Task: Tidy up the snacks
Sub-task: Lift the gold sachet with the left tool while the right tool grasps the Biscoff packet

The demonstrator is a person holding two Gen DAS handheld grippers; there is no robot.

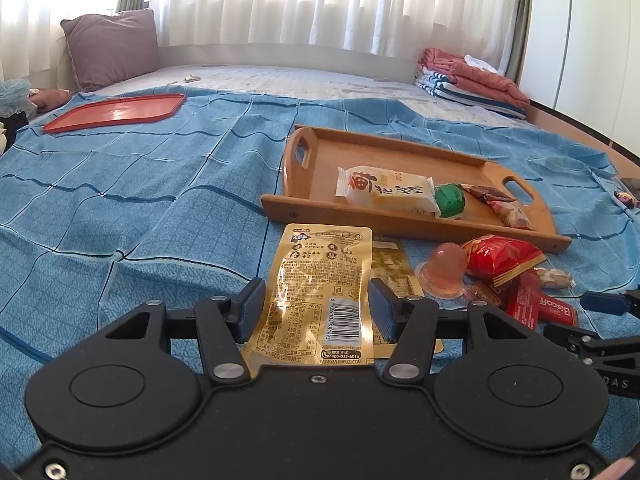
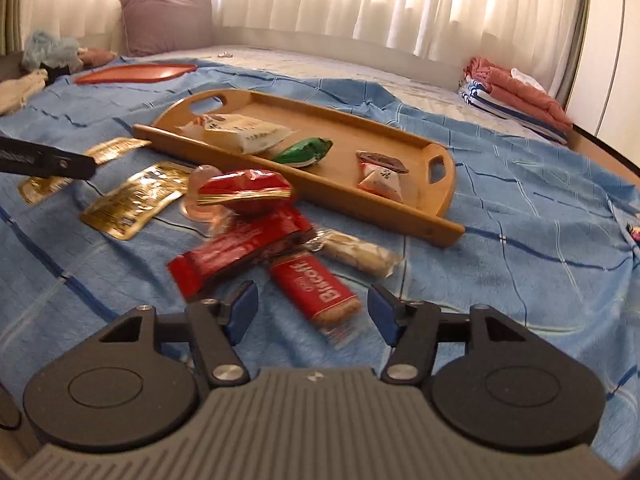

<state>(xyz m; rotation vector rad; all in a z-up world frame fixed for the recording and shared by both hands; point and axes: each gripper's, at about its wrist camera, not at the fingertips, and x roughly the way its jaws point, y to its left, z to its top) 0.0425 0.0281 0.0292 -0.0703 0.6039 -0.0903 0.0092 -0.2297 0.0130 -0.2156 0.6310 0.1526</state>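
Sorting snacks on the bed.
The left claw [image 1: 316, 312] squeezes a gold snack packet [image 1: 320, 280]; the right claw [image 2: 312, 312] is open around a Biscoff biscuit [image 2: 316, 288].

I count two trays: one wooden tray [image 2: 420, 224] and one red tray [image 1: 116, 114]. Four snacks lie in the wooden one. On the blue bedspread [image 1: 120, 208] I see two gold packets [image 2: 132, 200], one jelly cup [image 1: 444, 268], three red wrappers [image 2: 240, 256] and one pale bar [image 2: 360, 256].
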